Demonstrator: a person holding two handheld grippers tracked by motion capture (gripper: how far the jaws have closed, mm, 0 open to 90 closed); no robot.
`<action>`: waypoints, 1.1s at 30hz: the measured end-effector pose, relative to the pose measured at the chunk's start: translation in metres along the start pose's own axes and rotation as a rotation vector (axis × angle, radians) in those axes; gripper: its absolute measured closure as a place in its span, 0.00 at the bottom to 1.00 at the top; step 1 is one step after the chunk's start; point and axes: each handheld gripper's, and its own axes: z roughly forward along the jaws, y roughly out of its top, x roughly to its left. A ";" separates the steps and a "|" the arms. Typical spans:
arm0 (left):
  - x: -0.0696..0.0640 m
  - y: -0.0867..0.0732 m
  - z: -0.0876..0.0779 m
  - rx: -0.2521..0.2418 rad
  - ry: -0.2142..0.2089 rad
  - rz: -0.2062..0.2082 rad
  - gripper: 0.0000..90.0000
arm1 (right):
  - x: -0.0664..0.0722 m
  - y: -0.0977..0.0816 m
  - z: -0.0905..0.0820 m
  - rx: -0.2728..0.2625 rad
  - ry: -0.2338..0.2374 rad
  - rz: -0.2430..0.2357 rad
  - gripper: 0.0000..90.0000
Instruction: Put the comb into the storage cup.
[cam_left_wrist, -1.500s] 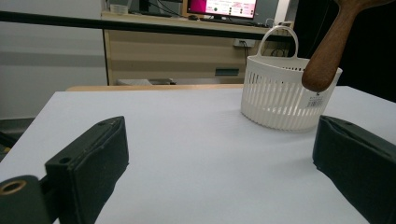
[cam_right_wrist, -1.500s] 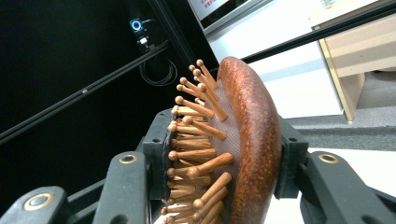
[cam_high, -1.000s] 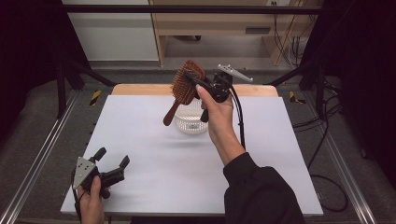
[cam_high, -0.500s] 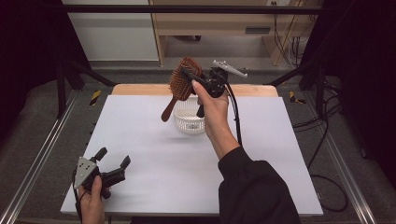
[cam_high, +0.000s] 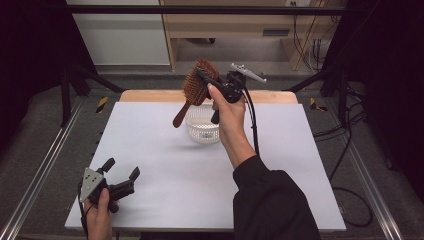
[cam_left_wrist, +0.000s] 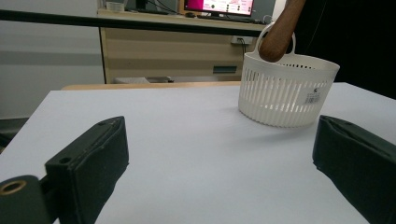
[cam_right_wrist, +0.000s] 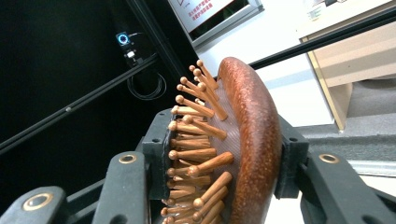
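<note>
Wooden hairbrush (cam_high: 197, 85): stiff, light; your right gripper (cam_high: 209, 82) clamps its head, handle hanging toward seven o'clock.

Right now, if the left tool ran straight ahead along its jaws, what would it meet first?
Probably nothing soon: the left tool points along bare white table. The white basket sits to the right of that line, though depth is hard to judge.

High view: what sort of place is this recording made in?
Probably a lab or office workspace set up for recording. A white table stands inside a black metal frame, loose cables trail over the grey floor, and a computer monitor sits on a wooden desk behind.
</note>
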 end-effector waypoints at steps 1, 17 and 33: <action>0.000 0.000 0.000 0.000 0.000 -0.001 0.04 | 0.000 0.000 0.000 0.000 -0.002 0.002 0.57; 0.000 0.000 0.000 0.000 -0.001 -0.004 0.04 | 0.002 0.008 0.000 -0.024 -0.010 -0.030 0.57; 0.000 0.000 0.001 0.002 -0.003 -0.003 0.04 | -0.002 0.018 -0.005 -0.064 -0.032 -0.038 0.57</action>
